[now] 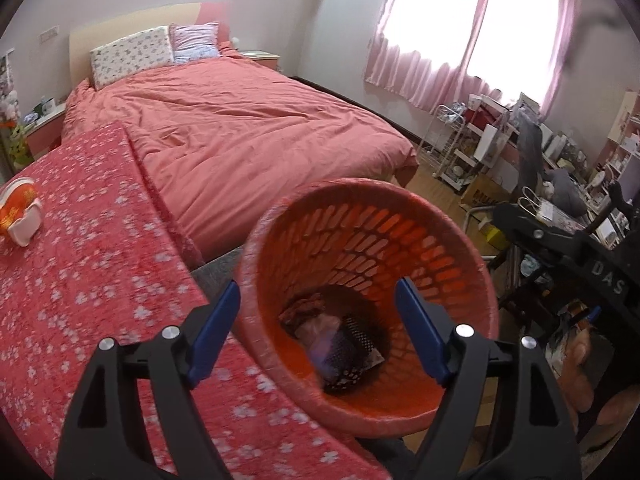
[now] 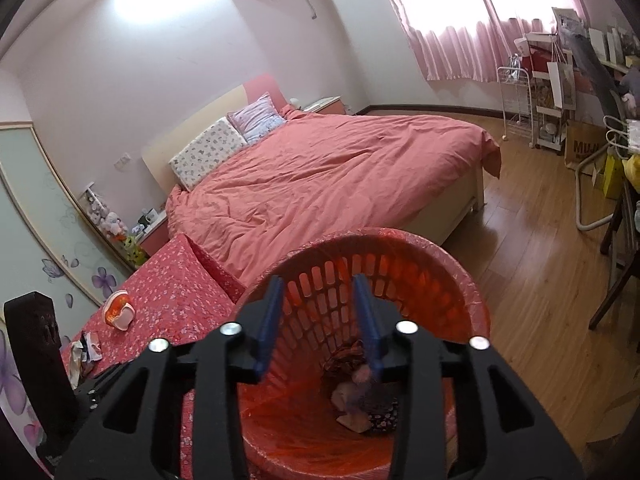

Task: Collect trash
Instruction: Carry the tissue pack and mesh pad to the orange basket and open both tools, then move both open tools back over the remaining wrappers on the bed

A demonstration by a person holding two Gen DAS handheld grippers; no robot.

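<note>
Left tongs [image 1: 318, 306] wide apart, nothing between them — left finger sits over the worktop [image 1: 80, 264] edge, right finger over the bin's [image 1: 448, 224] mouth, lower centre of frame. Right tongs [image 2: 320, 300] narrower but parted, also empty, pointing into the bin [image 2: 476, 308] at bottom centre of the right wrist view. Bin is an orange slatted basket with a thin red liner over the rim, tilted toward both cameras, just beside the worktop's right edge. Trash [image 1: 340, 338] already lies at its bottom: crumpled pale paper or plastic, a dark patterned wrapper, some brownish fabric-like scrap — blurred, can't tell more. Same pile [image 2: 362, 404] shows in the right view, bottom centre. More trash [image 2: 84, 354] on the worktop [image 2: 172, 292], lower left of that view: crumpled wrappers near the edge. An orange-and-white holder [image 1: 20, 210] stands on the floral red cloth, far left in the left view; same holder [image 2: 119, 310] in the right view. Bed [image 1: 240, 120] with a pink duvet fills the middle behind.
</note>
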